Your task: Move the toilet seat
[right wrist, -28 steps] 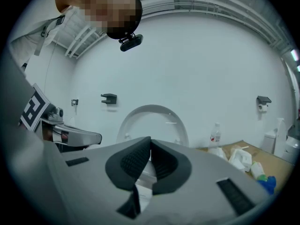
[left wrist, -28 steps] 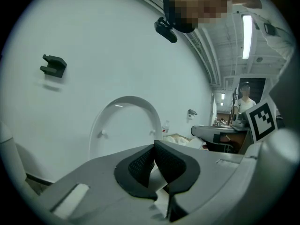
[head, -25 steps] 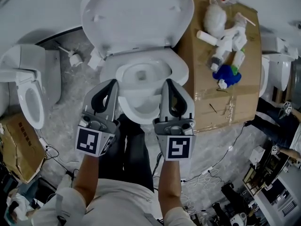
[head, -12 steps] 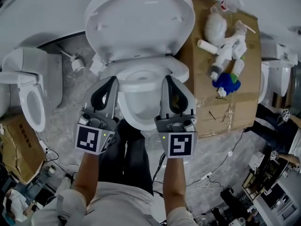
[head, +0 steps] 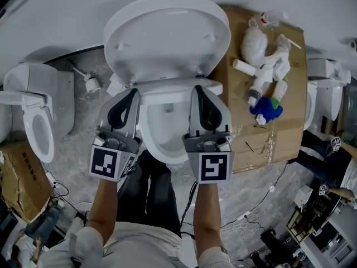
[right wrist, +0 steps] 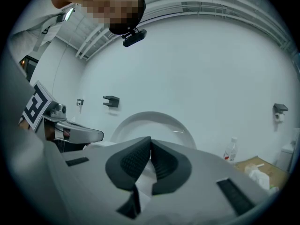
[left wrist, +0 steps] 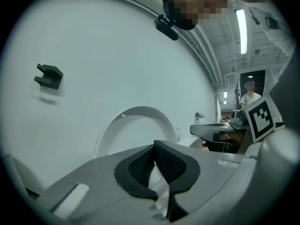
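A white toilet stands in front of me in the head view. Its lid [head: 167, 38] is raised and leans back toward the wall, above the open bowl [head: 162, 133]. My left gripper [head: 134, 92] lies over the bowl's left rim and is shut with nothing in it. My right gripper [head: 198, 88] lies over the right rim, also shut and empty. Both tips reach the back of the rim just under the lid; I cannot tell whether they touch. The lid [left wrist: 136, 125] arches ahead of the closed left gripper [left wrist: 154, 146]; the lid [right wrist: 154, 125] likewise beyond the right gripper [right wrist: 151, 142].
A flattened cardboard sheet [head: 279, 133] right of the toilet carries white bottles [head: 268, 66] and a blue object [head: 268, 108]. Other toilets stand at the left [head: 33, 116] and right [head: 323, 94]. A cardboard box [head: 22, 172] and cables [head: 262, 200] lie on the floor.
Both grippers have moved forward along the bowl toward the raised lid, and their tips now sit at the back of the rim. Their jaws stayed shut.
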`<state>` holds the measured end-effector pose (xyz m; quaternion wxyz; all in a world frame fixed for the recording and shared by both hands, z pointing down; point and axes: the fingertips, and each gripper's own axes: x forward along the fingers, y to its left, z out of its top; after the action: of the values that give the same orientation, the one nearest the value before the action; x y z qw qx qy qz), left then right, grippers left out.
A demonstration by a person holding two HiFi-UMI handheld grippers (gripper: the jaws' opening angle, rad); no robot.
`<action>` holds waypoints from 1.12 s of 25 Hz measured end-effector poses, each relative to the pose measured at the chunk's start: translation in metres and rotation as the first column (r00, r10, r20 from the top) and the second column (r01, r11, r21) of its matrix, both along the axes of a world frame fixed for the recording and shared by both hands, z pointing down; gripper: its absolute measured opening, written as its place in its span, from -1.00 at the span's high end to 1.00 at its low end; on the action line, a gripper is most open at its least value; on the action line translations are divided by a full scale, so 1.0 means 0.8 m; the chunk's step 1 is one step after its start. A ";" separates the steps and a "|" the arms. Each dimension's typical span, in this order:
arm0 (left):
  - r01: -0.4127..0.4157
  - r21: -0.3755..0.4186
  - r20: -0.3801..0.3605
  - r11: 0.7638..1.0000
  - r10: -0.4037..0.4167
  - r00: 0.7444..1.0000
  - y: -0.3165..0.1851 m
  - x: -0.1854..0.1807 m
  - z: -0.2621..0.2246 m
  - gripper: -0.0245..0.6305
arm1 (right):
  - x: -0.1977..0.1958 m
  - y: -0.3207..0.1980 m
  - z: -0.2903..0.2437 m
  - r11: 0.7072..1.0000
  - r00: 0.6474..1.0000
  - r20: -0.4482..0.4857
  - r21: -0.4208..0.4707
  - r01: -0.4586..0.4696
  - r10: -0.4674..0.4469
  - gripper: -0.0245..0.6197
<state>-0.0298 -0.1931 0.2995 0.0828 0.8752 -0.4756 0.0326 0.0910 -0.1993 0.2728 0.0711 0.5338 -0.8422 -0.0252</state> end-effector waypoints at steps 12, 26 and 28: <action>0.012 0.021 0.012 1.000 -0.013 1.000 -0.035 -0.005 -0.003 0.96 | -0.005 -0.038 -0.002 1.000 1.000 -0.015 0.016 0.024 -0.024 0.94; 0.018 0.035 0.019 0.999 -0.019 1.000 -0.076 -0.010 -0.005 0.96 | -0.011 -0.082 0.002 0.999 0.999 -0.031 0.012 0.036 -0.036 0.94; 0.021 0.038 0.018 0.999 -0.022 1.000 -0.080 -0.012 -0.004 0.96 | -0.012 -0.087 0.002 0.999 0.999 -0.034 0.016 0.038 -0.037 0.94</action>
<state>-0.0392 -0.2572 0.2960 0.0618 0.8711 -0.4862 0.0309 0.0814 -0.2691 0.2743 0.0806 0.5179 -0.8506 -0.0424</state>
